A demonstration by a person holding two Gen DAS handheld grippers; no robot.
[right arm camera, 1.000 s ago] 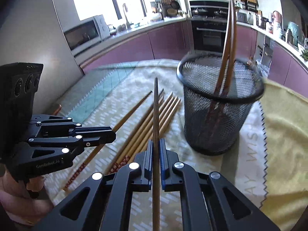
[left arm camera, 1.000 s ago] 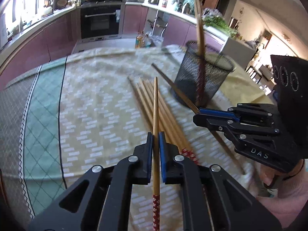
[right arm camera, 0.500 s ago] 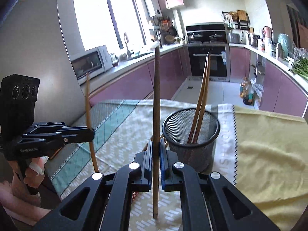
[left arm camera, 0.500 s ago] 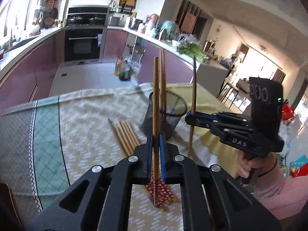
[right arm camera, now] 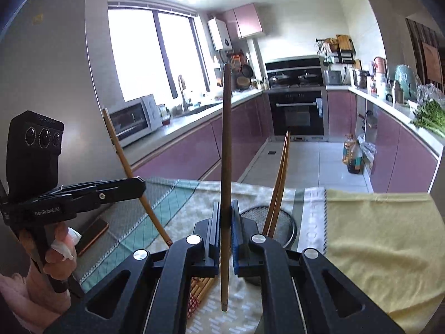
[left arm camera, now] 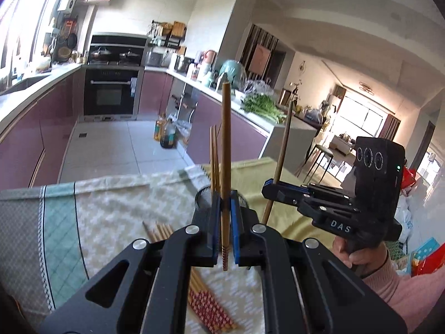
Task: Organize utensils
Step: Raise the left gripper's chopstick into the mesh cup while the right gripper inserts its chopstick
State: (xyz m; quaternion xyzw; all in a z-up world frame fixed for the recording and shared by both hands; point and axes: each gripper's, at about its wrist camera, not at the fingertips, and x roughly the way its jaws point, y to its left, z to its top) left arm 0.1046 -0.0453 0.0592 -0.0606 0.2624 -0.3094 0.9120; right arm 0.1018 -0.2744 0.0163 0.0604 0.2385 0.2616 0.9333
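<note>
My left gripper [left arm camera: 224, 194] is shut on a light wooden chopstick [left arm camera: 225, 139], held upright with its red patterned end below the pads. My right gripper [right arm camera: 225, 208] is shut on a darker chopstick [right arm camera: 226, 139], also upright. Each gripper shows in the other's view: the right gripper [left arm camera: 271, 190] to the right, the left gripper [right arm camera: 140, 185] to the left. Just beyond both stands the black mesh cup [right arm camera: 289, 222] with two chopsticks [right arm camera: 281, 172] leaning in it. The cup [left arm camera: 203, 196] is mostly hidden in the left wrist view. Several chopsticks [left arm camera: 205, 303] lie on the patterned cloth below.
A phone [right arm camera: 93, 235] lies on the table at the left edge. A yellow cloth [right arm camera: 375, 236] covers the table's right part. Beyond the table's far edge are the kitchen floor, oil bottles [left arm camera: 165, 135] and purple cabinets.
Both grippers have risen from the table and tilted up, each lifting its chopstick from lying to upright. The mesh cup now sits lower and partly behind the fingers.
</note>
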